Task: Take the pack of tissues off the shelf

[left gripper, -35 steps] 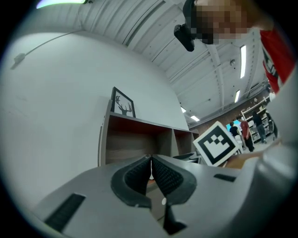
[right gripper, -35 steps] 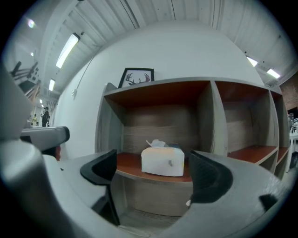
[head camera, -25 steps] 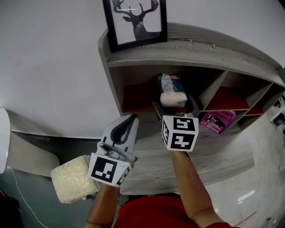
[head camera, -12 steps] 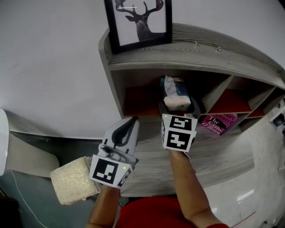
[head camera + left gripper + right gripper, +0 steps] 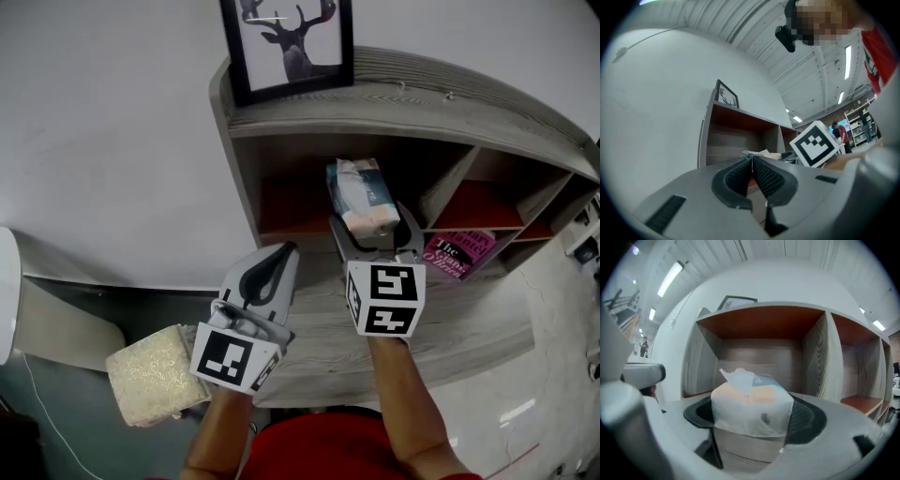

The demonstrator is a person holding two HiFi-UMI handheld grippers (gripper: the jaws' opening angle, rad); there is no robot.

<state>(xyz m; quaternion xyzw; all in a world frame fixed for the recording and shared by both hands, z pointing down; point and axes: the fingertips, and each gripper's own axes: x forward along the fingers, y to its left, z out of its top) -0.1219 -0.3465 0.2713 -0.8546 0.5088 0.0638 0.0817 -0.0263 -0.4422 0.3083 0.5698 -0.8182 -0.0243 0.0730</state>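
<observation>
The pack of tissues (image 5: 361, 195) is a soft white wrapper with a blue top. It lies at the mouth of the left compartment of the grey wooden shelf (image 5: 422, 98). My right gripper (image 5: 373, 225) reaches in from the front, its jaws closing with a pad touching each side of the pack. In the right gripper view the pack (image 5: 752, 404) fills the gap between the pads, a loose tissue sticking up from it. My left gripper (image 5: 281, 251) hangs shut and holds nothing, low and left of the shelf opening; its pads (image 5: 751, 161) meet.
A framed deer picture (image 5: 286, 42) stands on the shelf top. A pink book (image 5: 459, 255) lies in the lower right compartment. The neighbouring compartment (image 5: 862, 380) has a red floor. A beige cushion (image 5: 155, 375) sits low at the left, near the white wall.
My right gripper moved forward around the pack and its jaws narrowed onto it. The pack tipped and shifted slightly. The left gripper stayed put.
</observation>
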